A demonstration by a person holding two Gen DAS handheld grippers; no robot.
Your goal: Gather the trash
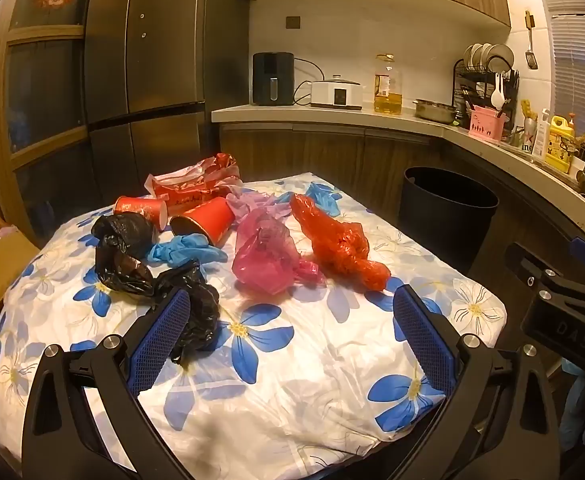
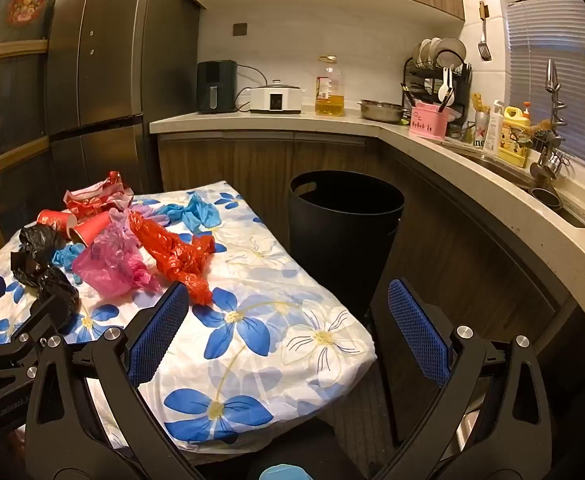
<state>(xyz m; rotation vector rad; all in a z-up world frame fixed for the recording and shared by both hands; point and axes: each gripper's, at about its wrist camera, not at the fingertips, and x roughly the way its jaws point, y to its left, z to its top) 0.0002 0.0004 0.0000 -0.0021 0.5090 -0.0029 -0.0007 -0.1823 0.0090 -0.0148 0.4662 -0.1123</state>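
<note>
Trash lies on a table with a flowered cloth [image 1: 276, 360]: a crumpled black bag [image 1: 148, 264], a pink bag [image 1: 266, 256], a red-orange bag [image 1: 340, 244], two red paper cups [image 1: 204, 222], blue gloves [image 1: 184, 250] and a red wrapper [image 1: 196, 186]. A black bin [image 1: 448, 204] stands on the floor right of the table. My left gripper [image 1: 292, 312] hovers open over the near cloth, its left pad beside the black bag. My right gripper [image 2: 288, 308] is open at the table's right corner, near the red-orange bag [image 2: 180, 256], with the bin [image 2: 344, 220] ahead. Neither holds anything.
A dark fridge [image 1: 144, 80] and a wooden cabinet stand behind the table. The L-shaped counter [image 2: 452, 160] carries an air fryer, a cooker, an oil bottle, a dish rack and a sink with bottles. The other gripper's body [image 1: 564, 300] shows at the right edge of the left view.
</note>
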